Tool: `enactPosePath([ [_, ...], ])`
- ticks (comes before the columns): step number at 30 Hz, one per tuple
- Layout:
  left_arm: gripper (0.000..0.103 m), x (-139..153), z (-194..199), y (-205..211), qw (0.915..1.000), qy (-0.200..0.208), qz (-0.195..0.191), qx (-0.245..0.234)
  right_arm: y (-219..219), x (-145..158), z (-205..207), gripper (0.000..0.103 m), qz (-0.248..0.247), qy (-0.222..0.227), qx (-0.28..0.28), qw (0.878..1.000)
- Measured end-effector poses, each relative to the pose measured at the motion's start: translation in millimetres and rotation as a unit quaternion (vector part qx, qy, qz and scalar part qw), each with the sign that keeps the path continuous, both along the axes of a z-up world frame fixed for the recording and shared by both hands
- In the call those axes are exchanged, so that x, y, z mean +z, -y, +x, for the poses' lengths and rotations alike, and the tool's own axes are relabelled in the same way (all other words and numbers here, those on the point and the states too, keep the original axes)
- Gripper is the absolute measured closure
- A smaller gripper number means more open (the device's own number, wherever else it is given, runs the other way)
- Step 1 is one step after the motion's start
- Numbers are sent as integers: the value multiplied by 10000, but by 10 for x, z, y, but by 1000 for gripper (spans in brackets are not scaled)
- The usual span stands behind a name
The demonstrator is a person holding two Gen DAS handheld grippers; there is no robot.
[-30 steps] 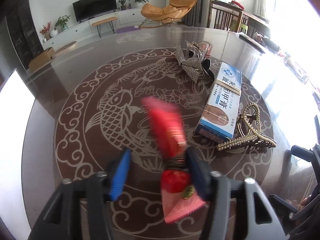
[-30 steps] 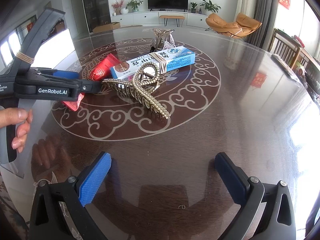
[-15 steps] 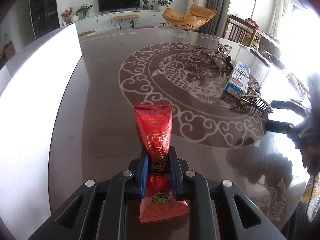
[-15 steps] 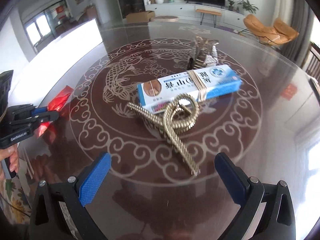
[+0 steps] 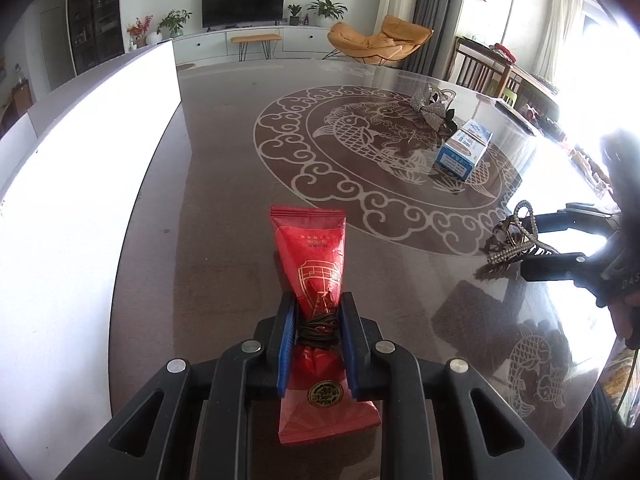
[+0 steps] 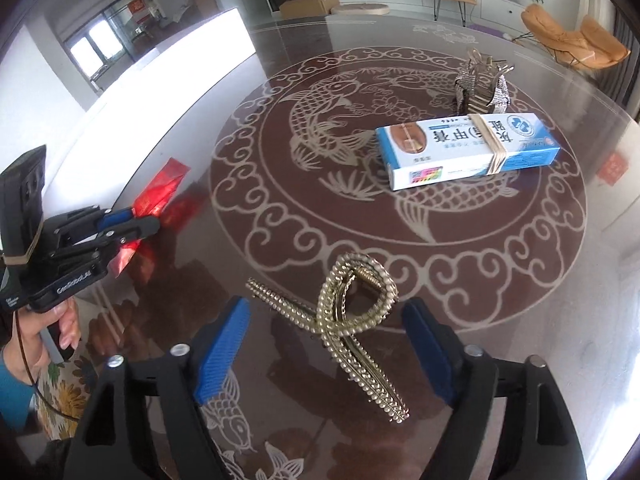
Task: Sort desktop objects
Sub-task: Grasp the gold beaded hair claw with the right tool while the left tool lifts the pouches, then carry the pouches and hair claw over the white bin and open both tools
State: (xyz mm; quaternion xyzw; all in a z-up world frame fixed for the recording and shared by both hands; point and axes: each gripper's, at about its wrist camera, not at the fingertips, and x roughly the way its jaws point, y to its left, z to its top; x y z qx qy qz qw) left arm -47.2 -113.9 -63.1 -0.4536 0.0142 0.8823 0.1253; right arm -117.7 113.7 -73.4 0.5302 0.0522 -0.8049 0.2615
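Observation:
My left gripper is shut on a red foil packet, pinching its tied waist; the packet lies along the dark table near the left edge. It also shows in the right wrist view, held by the left gripper. My right gripper is open, its blue pads on either side of a gold pearl hair claw resting on the table. The claw shows in the left wrist view between the right gripper's fingers.
A blue-and-white medicine box with a rubber band lies right of centre on the round patterned table. A silver bow hair clip stands behind it. A bright white panel borders the table's left side.
The left gripper carried the red packet to the table's left side, near the white panel. The right gripper moved forward so that its open fingers now flank the gold hair claw.

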Motion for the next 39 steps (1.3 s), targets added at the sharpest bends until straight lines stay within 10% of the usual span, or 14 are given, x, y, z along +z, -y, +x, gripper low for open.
enactPosePath([
  [4, 24, -35, 98, -21, 9995, 44, -273, -164, 103, -59, 76, 4, 421, -222, 758, 9960],
  [7, 24, -67, 166, -13, 9986, -118, -463, -241, 157, -117, 34, 4, 698, -408, 1065, 9910],
  [9, 25, -69, 147, 2, 9988, -143, -428, -192, 167, -145, -19, 10, 489, -455, 1160, 9910],
  [12, 76, -15, 125, -2, 9987, -227, -373, -263, 160, -103, -72, 44, 656, -612, 1100, 9899],
  [13, 80, -2, 112, 14, 9991, -175, -246, -286, 131, -43, -38, 46, 516, -466, 975, 9928],
  [21, 80, 408, 412, 200, 9952, -642, 736, -24, -5, 333, 75, 46, 414, -586, 406, 9966],
  [28, 80, 1165, 886, 830, 9747, -1467, 1544, 678, 553, 964, 57, 46, -122, -834, 677, 9941],
  [39, 80, 1476, 988, 2658, 9590, -1420, 785, 2325, 2881, 1705, 408, 46, -1317, -1005, 2146, 9626],
])
